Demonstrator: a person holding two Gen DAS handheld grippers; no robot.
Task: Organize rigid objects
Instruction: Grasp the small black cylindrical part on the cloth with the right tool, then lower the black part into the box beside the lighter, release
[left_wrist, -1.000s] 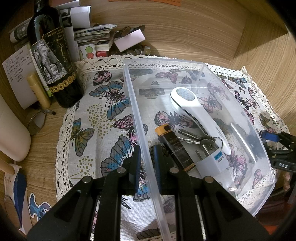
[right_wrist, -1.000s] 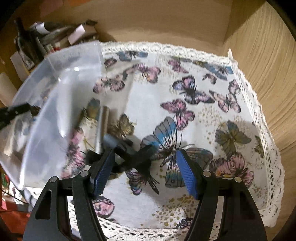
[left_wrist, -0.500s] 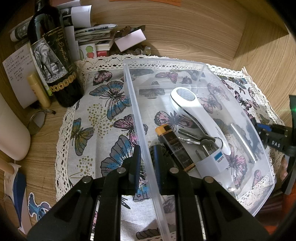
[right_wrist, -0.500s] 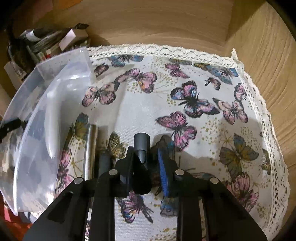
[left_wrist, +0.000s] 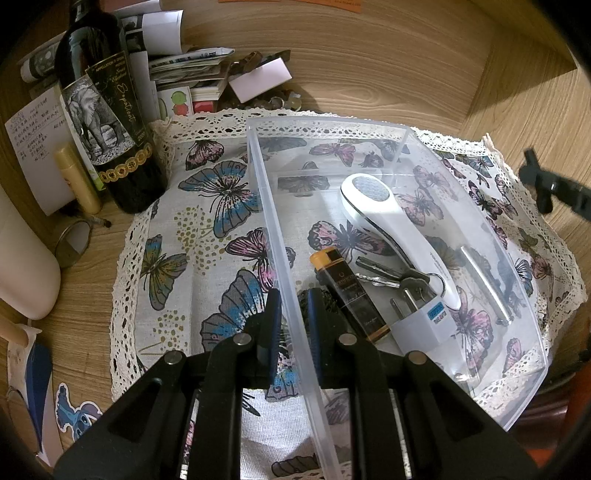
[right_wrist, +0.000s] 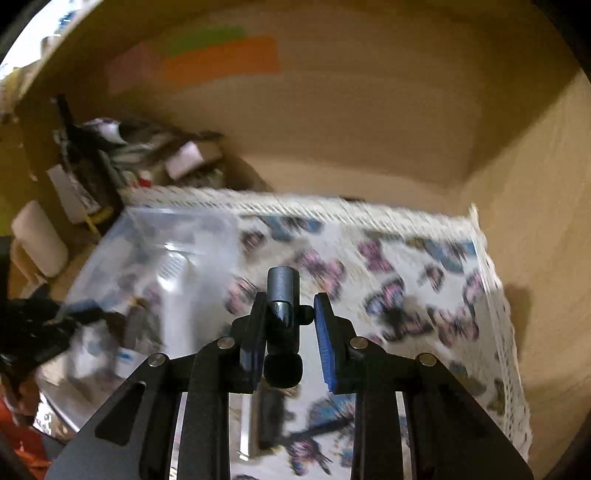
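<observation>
Left wrist view: the left gripper (left_wrist: 293, 328) is clamped on the near left wall of a clear plastic bin (left_wrist: 524, 402), one finger outside and one inside. The bin rests on a butterfly-print cloth (left_wrist: 207, 229) with a lace edge, spread over a wooden surface (left_wrist: 388, 74). Inside the bin lie a white handheld device (left_wrist: 391, 229) with a perforated head, a dark tube (left_wrist: 351, 291) with an orange cap and gold lettering too small to read, a bunch of keys (left_wrist: 391, 275), a white plug adapter (left_wrist: 421, 321) bearing a blue label that cannot be read, and a metal rod (left_wrist: 484, 284) near the right wall. Left of the cloth stands a dark wine bottle (left_wrist: 110, 122) whose label shows an elephant, the line "APPELLATION D'ORIGINE" and script that is hard to make out; beside it lie a lip balm stick (left_wrist: 77, 181), a handwritten note (left_wrist: 33, 144) and a pile of papers (left_wrist: 184, 70).

Right wrist view (motion-blurred): the right gripper (right_wrist: 290, 332) grips a dark tool with a grey cylindrical tip (right_wrist: 282, 295), raised above the cloth to the right of the bin. Orange and green patches (right_wrist: 221, 59) mark the back wall.
</observation>
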